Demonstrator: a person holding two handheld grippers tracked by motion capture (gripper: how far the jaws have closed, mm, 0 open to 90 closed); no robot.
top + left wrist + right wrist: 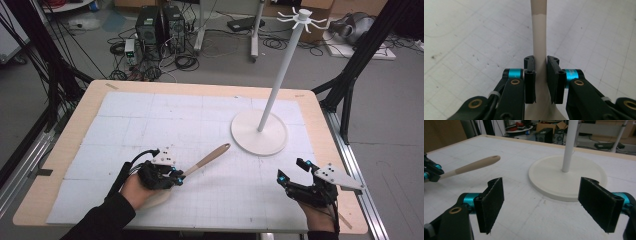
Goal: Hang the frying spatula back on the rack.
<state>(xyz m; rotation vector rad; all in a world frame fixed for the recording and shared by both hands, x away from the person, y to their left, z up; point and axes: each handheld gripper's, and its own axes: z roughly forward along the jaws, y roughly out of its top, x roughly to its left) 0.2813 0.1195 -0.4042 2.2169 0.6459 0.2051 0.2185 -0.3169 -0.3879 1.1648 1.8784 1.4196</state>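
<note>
A spatula [212,154] with a tan wooden handle and a cream neck is held at the front left of the table. My left gripper [179,176] is shut on its cream neck, and the handle points toward the white stand. The cream blade [156,199] shows beneath the left hand. In the left gripper view the two pads [530,75] press on either side of the neck of the spatula [539,37]. My right gripper [292,170] stands open at the front right with nothing in it. In the right gripper view the right gripper [541,205] faces the stand's base [584,187] and the spatula [474,166].
A white stand with a round base [247,139] and a tall pole [282,75] topped by hooks [302,17] stands right of the table's middle. A white gridded mat [165,120] covers the wooden table. Computers, cables and black frame legs lie beyond the far edge.
</note>
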